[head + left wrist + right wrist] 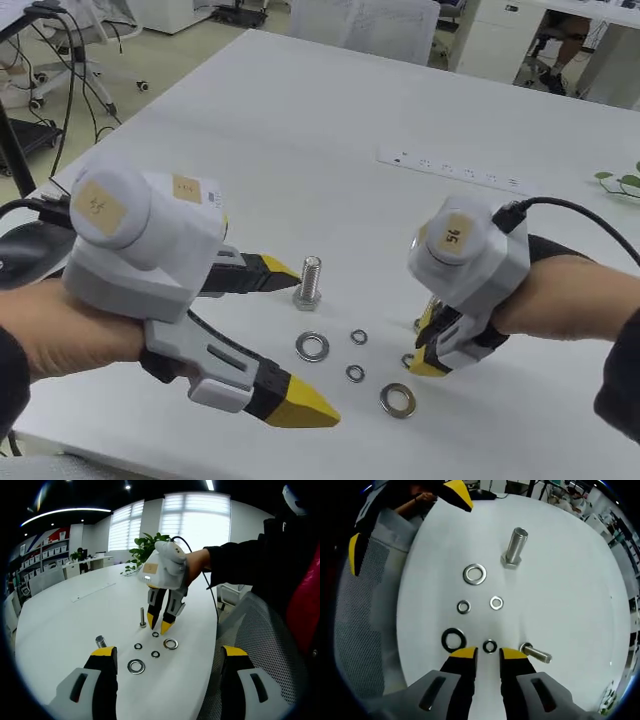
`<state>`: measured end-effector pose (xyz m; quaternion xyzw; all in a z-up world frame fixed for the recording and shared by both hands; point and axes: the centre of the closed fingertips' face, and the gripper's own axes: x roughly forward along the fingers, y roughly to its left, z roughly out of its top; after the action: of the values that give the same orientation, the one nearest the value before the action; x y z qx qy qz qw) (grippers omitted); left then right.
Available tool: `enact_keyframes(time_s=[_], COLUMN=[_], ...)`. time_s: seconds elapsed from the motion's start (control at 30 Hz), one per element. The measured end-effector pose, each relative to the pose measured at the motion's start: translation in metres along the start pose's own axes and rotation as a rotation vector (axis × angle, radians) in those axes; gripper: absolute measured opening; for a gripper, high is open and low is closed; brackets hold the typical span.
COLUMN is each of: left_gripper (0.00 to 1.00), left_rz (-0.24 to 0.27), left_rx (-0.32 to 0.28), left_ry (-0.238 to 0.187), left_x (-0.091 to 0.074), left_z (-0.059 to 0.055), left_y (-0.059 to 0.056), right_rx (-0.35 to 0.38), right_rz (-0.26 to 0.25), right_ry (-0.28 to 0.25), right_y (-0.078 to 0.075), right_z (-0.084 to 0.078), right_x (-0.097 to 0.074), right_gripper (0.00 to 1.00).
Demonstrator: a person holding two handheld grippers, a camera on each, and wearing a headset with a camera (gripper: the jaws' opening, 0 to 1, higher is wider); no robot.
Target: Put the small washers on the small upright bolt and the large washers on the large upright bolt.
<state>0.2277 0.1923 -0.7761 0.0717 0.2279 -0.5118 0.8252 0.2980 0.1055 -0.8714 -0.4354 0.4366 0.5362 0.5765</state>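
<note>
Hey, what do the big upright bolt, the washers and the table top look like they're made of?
Large upright bolt: likely steel, bright silvery finish, glints along its threads. Large washer and small washer: the same silvery sheen, probably plated steel, though the alloy stays open. Table: smooth white top with soft reflections, perhaps laminate.

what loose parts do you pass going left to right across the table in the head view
large upright bolt → farther small washer → nearest large washer; the other washers line up with these, so they are left out
</note>
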Motion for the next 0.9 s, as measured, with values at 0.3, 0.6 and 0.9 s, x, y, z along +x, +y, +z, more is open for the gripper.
enact_keyframes(time_s=[0.3, 0.6, 0.9], left_gripper=[0.84, 0.84, 0.84], left_rz=[0.000, -0.001, -0.001], left_rx=[-0.001, -0.001, 0.000], left_ry=[0.004, 0.010, 0.013], left_x=[0.0002, 0.0005, 0.0004], left_z=[-0.0011, -0.0023, -0.0025], left_y=[-0.0003, -0.0005, -0.0001], right_rx=[-0.001, 0.003, 0.011], right_rz=[0.004, 0.013, 0.013], right_ry=[0.012, 0.008, 0.004], right_y=[-0.0002, 0.0015, -0.0003], right_z=[-0.0017, -0.0005, -0.0003], right_x=[0.0050, 0.0078, 0.0078], right_gripper=[0.19, 0.18, 0.16])
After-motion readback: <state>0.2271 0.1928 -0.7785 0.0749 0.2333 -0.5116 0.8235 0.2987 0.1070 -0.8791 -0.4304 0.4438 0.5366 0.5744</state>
